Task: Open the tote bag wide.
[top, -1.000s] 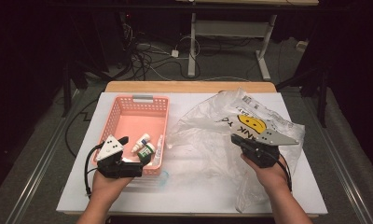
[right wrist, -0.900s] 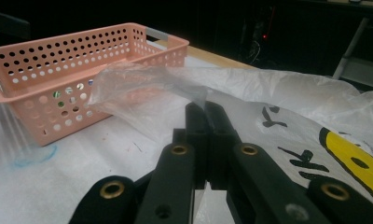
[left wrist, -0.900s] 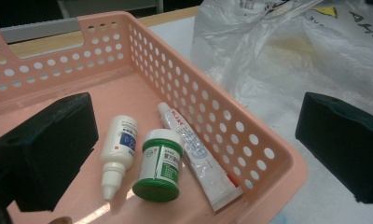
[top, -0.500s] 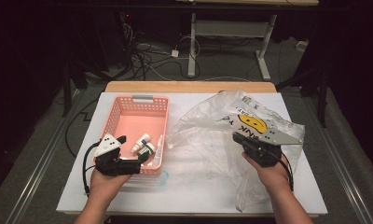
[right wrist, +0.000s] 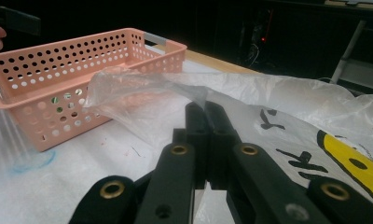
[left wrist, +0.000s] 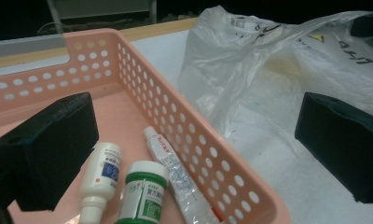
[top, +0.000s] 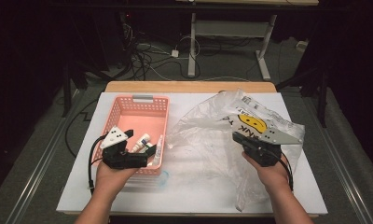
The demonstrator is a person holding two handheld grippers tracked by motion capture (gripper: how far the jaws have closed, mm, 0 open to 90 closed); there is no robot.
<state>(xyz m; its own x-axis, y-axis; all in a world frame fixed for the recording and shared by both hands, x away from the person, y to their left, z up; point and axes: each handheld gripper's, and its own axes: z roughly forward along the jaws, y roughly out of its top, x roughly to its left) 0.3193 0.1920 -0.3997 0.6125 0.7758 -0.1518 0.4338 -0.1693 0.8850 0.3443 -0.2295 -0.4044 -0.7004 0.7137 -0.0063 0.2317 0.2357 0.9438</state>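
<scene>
A pink perforated basket [top: 111, 116] stands on the left of the white table. In it lie a white bottle [left wrist: 100, 179], a green-capped jar [left wrist: 142, 191] and a tube [left wrist: 175, 179]. My left gripper [top: 139, 143] hovers over the basket's near right corner, open wide, its jaws straddling the basket's right wall [left wrist: 194, 140]. A crumpled clear plastic bag [top: 208, 135] with a yellow smiley face spreads over the right half. My right gripper [top: 236, 136] rests on the bag, shut, with a fold of the bag's film [right wrist: 142, 81] pinched at its tips [right wrist: 205, 109].
A clear, bluish-rimmed plastic piece [top: 160, 178] pokes out by the basket's near right corner. The bare table [top: 198, 191] runs along the near edge. Beyond the wooden far edge [top: 189, 87] are cables and desk legs [top: 192, 42] on the dark floor.
My left gripper dipped toward me, then came back forward and right over the basket's corner. The right gripper and bag have hardly moved.
</scene>
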